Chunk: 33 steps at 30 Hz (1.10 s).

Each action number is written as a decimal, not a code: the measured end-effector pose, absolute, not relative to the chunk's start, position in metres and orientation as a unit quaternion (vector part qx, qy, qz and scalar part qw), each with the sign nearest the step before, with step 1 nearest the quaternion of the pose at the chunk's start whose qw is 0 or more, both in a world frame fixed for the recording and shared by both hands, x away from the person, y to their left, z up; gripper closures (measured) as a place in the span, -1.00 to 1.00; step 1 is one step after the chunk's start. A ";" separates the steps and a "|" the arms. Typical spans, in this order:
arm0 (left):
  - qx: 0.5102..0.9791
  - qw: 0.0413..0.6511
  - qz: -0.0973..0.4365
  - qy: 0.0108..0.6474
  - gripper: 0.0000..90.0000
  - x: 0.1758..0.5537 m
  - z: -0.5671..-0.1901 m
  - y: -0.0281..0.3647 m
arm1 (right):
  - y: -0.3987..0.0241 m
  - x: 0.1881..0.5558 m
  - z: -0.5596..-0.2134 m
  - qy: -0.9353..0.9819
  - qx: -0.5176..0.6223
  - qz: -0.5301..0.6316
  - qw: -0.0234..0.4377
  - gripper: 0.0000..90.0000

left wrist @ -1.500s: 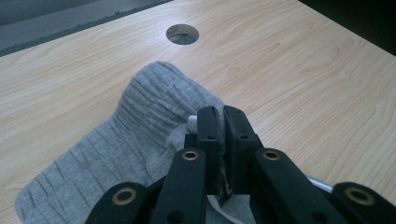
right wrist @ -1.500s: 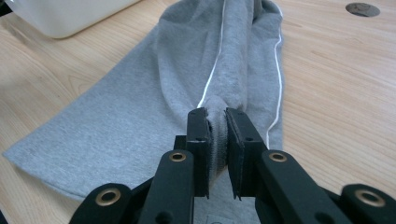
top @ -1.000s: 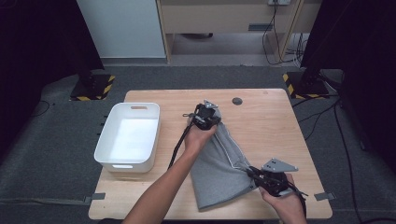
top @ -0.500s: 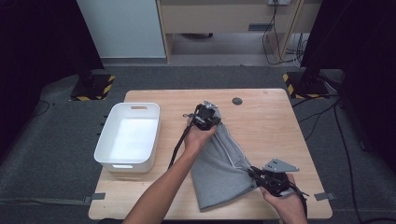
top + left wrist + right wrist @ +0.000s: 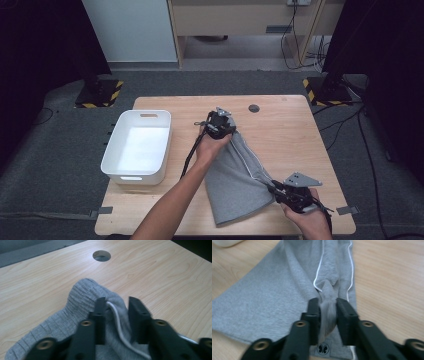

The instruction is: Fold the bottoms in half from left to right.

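- A white plastic bin (image 5: 137, 146) stands on the left part of the wooden table (image 5: 300, 135), with a handle slot in its far wall.
- Just right of the bin, the person's left forearm comes in from the bottom edge and goes up to the middle of the table.
- The left tool (image 5: 221, 125) is at the far, narrow end of a grey garment (image 5: 235, 180) with ribbed cuff and thin white piping.
- In the left gripper view, the left tool (image 5: 115, 307) has its jaws a little apart, and they have just been opening. The ribbed end of the garment (image 5: 82, 295) and a white cord lie between them, but the pads do not press on the cloth.
- The garment lies flat on the table, from the middle toward the near right edge, and it gets wider toward the near side.
- A small round hole (image 5: 254, 107) is in the table, beyond the garment and apart from it.
- The right tool (image 5: 276, 191) is at the near right edge of the garment, held by the person's right hand (image 5: 305, 220).
- In the right gripper view, the right tool (image 5: 327, 307) has a raised fold of the grey cloth (image 5: 274, 295) between its jaws. The jaws have just been opening, yet both pads are against the fold.
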<state>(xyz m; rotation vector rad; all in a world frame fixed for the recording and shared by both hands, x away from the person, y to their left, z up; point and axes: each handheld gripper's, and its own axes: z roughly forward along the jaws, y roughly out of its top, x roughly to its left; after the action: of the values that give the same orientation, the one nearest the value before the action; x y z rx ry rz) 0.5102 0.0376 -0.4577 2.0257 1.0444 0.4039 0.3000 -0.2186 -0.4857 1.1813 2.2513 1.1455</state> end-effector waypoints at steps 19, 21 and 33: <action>0.806 0.411 0.173 0.390 -0.12 0.477 -0.449 0.057 | -0.213 0.328 -0.488 0.793 0.436 0.382 0.187 -0.19; 0.806 0.411 0.169 0.392 -0.13 0.471 -0.453 0.064 | -0.205 0.342 -0.490 0.795 0.437 0.379 0.184 -0.21; 0.796 0.412 0.168 0.411 -0.16 0.451 -0.468 0.088 | -0.181 0.390 -0.482 0.805 0.422 0.375 0.184 -0.21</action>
<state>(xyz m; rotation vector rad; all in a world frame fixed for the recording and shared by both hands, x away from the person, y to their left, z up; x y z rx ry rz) 0.4511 0.0880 -0.4682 2.0013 1.0333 0.4215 0.3899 -0.1807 -0.4824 1.1911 2.2684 1.0559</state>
